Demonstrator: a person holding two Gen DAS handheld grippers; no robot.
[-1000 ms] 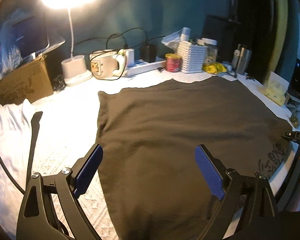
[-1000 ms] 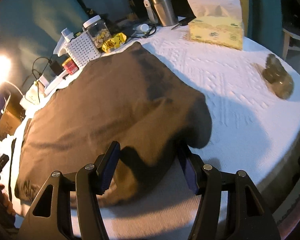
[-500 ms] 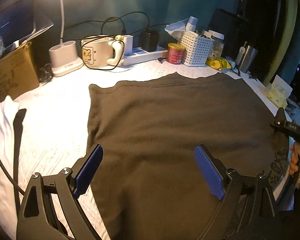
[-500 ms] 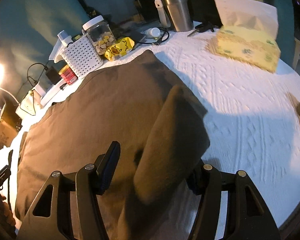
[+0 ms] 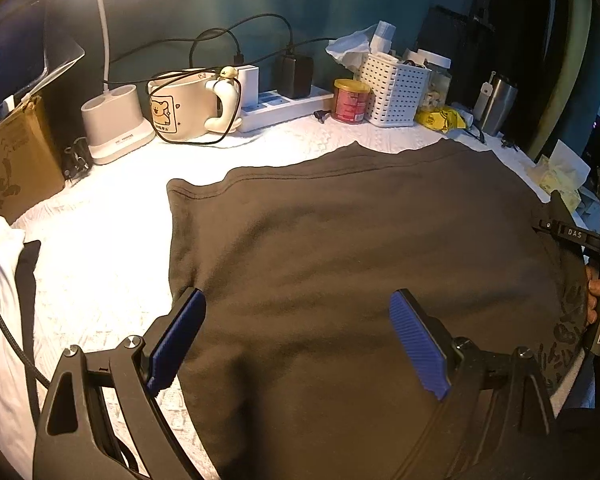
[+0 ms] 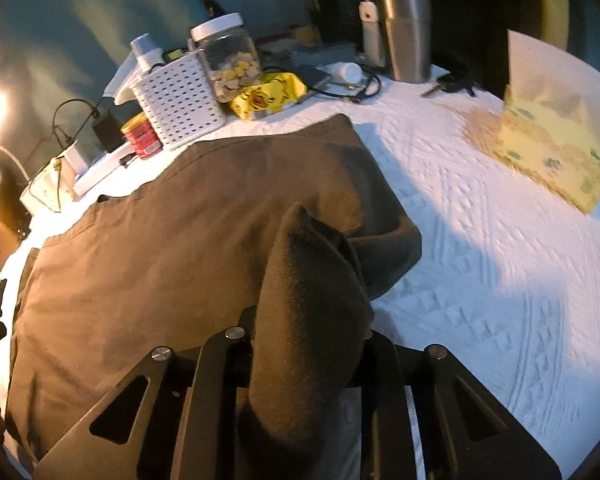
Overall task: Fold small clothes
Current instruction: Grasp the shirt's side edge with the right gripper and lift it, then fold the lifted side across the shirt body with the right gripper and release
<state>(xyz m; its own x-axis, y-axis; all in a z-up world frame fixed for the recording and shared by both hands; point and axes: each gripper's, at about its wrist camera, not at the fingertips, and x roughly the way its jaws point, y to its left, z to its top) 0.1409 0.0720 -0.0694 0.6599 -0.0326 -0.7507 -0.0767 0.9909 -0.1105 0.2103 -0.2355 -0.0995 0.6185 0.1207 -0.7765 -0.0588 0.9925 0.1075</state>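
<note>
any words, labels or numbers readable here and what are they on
"DAS": white letters on the right tongs, seen from the left wrist view.
Bear mug: small print under the picture, too small to read.
Red can, cardboard box, lamp base: print blurred, unreadable.

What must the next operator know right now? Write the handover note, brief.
Right gripper: jaws just closed, now shut on a raised corner of the brown garment.
Left gripper: open, above the garment's near edge, holding nothing.
Garment: spread flat on the white table cover, clutter along the far edge.
Done: one corner gripped.
Left: probably carry that corner across, then make the remaining folds.
</note>
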